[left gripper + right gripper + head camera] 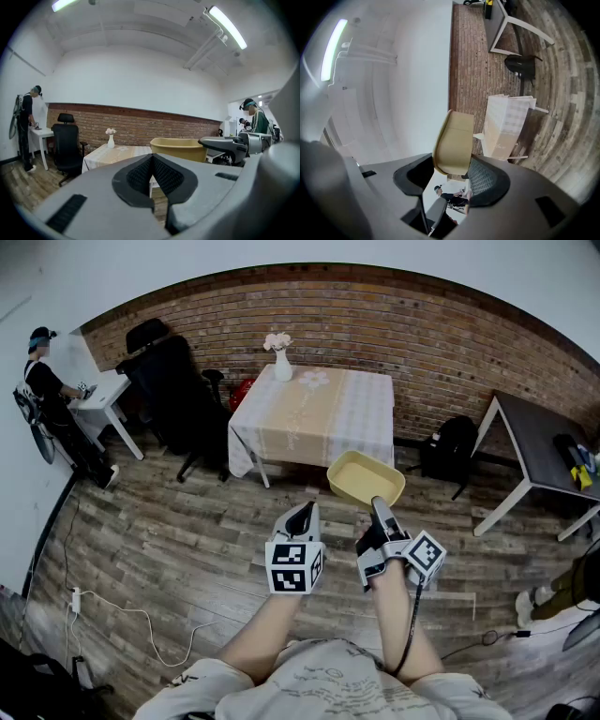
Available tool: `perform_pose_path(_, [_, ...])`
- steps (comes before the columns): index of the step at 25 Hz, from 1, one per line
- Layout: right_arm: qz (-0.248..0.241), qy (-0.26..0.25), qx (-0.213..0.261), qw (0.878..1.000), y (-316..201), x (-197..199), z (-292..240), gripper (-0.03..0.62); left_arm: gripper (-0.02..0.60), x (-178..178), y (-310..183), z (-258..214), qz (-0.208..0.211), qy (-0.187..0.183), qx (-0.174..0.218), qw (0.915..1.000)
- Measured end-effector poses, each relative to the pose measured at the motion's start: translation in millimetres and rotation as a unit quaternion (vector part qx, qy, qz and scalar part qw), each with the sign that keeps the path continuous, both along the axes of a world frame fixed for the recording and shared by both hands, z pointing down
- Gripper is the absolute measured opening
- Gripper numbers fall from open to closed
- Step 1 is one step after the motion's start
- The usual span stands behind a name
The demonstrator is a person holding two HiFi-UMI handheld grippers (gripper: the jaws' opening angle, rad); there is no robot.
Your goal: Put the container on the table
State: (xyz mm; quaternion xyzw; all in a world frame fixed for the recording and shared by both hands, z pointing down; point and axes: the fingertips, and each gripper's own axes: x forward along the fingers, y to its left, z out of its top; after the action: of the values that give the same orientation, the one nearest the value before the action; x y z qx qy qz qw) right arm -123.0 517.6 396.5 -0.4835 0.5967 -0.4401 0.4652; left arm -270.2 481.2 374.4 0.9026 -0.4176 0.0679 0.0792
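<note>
- Yellow container [366, 479] up in the air, pinched by its near rim in the right gripper [378, 507], sticking out straight ahead of the jaws. Not on anything yet.
- Right gripper view: jaws partway closed on the container's wall, one pad inside, one outside. Looks like a solid hold, though only on one edge, so probably prone to tipping.
- Left gripper [302, 517] just beside the right one, jaws pressed together, nothing between them. Just tagging along.
- Table [319, 404] with the pale checked cloth well ahead of both grippers, beyond the container. White vase [282, 364] with flowers at its far left corner.
- Step in hand, by the look of it: the carry. Container lifted, table not reached.
- Next move calls for: closing the gap to the table, keeping the container level, lowering it onto bare cloth clear of the vase, then opening the jaws.
- Writing or brands: none readable anywhere. Only black-and-white square markers on the gripper cubes [293, 568], and no label on the container.
</note>
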Motion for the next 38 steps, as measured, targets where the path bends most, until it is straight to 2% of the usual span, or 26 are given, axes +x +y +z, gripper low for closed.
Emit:
perform_pose_path(7, [-0.007, -0.019, -0.001, 1.0, -0.5, 10.6, 6.6, 0.221, 0.005, 9.2, 3.1, 3.7, -0.005, -0.013, 0.009, 0.9999])
perform_pose_path(13, [-0.015, 0.011, 0.013, 1.0, 3.6, 15.5, -2.4, 0.222, 0.005, 15.6, 4.9, 4.1, -0.01, -0.016, 0.005, 0.9998])
perform_pose_path(17, [-0.019, 0.008, 0.022, 1.0, 9.4, 26.9, -4.4, 0.222, 0.005, 29.6, 10.0, 8.5, -0.009, -0.017, 0.003, 0.9998])
perform_pose_path(27, [-0.025, -0.012, 0.0, 1.0, 22.2, 63.0, 21.9, 0.222, 0.005, 62.6, 23.2, 28.5, -0.01, -0.023, -0.008, 0.9997])
perform_pose_path(33, [-0.03, -0.017, 0.002, 0.999, -0.6, 70.1, 28.2, 0.222, 0.005, 67.6, 0.6, 35.8, -0.014, -0.018, -0.009, 0.9997])
perform_pose_path(38, [-0.031, -0.017, 0.003, 0.999, -38.1, 78.8, 35.4, 0.222, 0.005, 76.4, -37.5, 45.6, -0.014, -0.019, -0.014, 0.9996])
